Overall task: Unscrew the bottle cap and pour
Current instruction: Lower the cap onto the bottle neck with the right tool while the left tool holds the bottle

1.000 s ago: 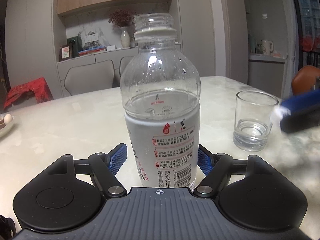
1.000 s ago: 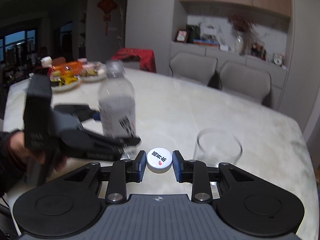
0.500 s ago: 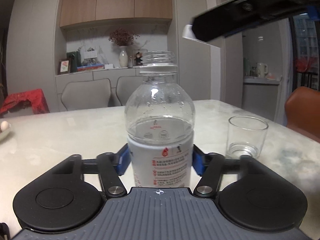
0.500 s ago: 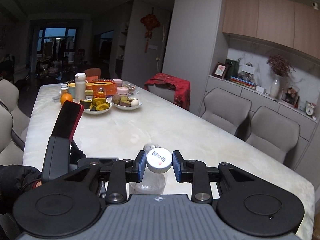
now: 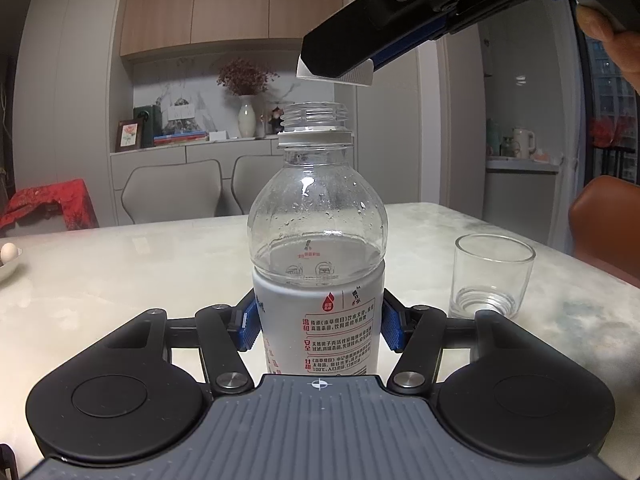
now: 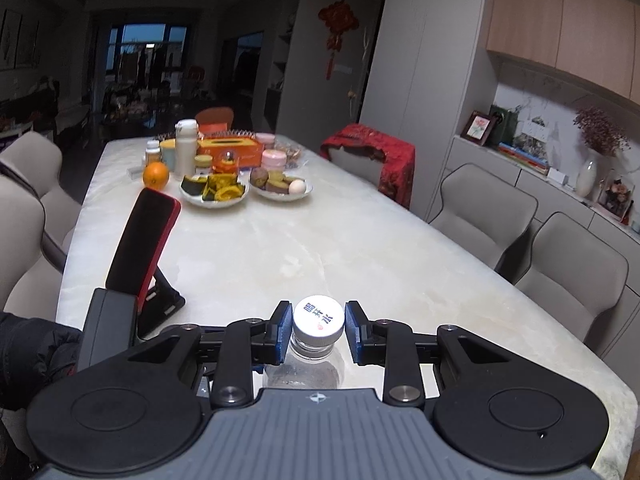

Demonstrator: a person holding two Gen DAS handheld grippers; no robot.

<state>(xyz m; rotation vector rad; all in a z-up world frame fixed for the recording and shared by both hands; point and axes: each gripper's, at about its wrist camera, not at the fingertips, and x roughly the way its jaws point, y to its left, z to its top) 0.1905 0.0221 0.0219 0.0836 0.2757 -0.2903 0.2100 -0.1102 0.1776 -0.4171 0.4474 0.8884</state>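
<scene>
2 claws: bottle (image 5: 318, 280), cap (image 6: 319, 317).

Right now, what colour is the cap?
White with printed characters, clearest in the right wrist view: cap.

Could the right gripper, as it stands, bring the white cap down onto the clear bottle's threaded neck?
Probably yes: the right gripper holds the white cap just above the open neck of the clear plastic bottle, with nothing between.

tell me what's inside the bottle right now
The bottle held by the left tongs shows clear water up to about the label's top edge, and droplets on the wall above. Below that, the white label hides the inside. Its mouth is open, with the cap just above.
</scene>
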